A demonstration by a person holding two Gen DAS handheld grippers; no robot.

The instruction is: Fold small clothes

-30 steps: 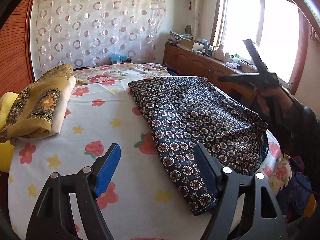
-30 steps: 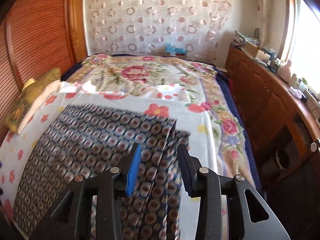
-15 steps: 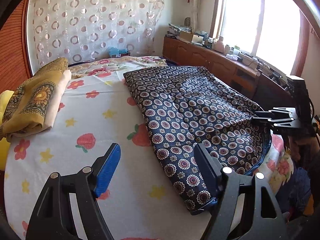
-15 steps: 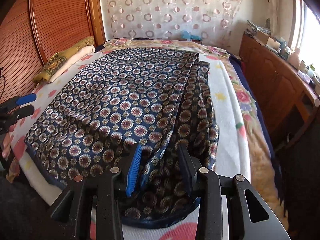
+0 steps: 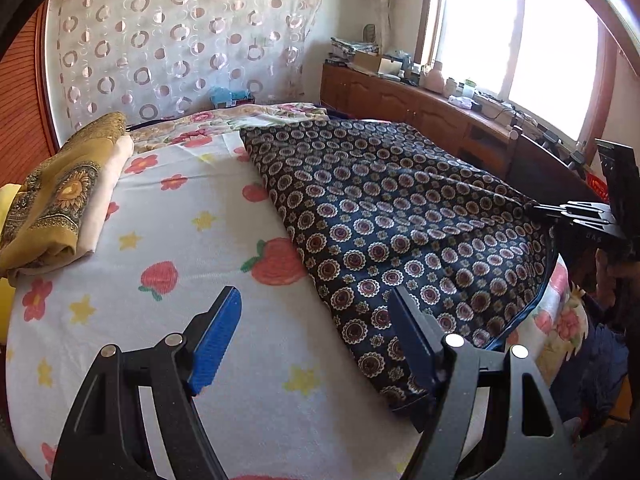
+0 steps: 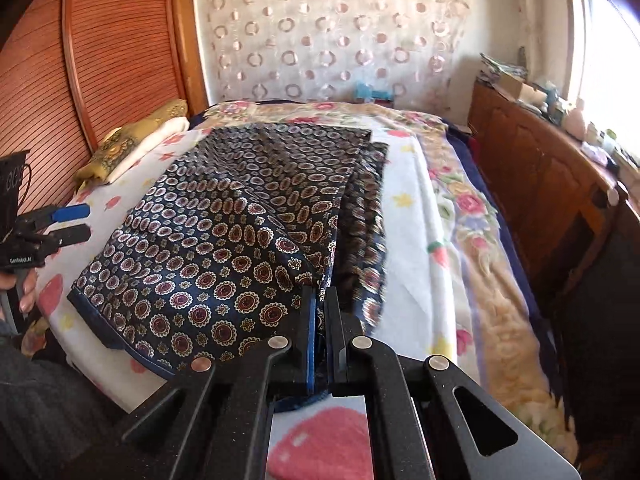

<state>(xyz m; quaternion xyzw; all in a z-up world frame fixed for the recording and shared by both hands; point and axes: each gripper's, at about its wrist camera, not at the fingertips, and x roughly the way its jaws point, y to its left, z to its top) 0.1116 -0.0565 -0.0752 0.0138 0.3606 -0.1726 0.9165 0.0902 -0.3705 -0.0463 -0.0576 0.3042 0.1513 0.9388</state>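
Right gripper (image 6: 319, 312) jaws clamp navy patterned cloth (image 6: 224, 248); left gripper (image 5: 316, 332) agape.

At 3 o'clock in the left wrist view, the right hand-held gripper (image 5: 538, 209) is cut by the frame edge. In the right wrist view, the navy patterned cloth (image 6: 224, 240) blurs along its folded right edge, and its near hem hides behind the fingers (image 6: 310, 320). The clutter on the wooden sideboard (image 6: 532, 160) is too small to identify.

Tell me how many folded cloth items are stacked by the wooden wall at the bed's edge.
2 visible: a mustard patterned cloth on top, a cream one under it, away from the navy garment. More may be hidden beneath.
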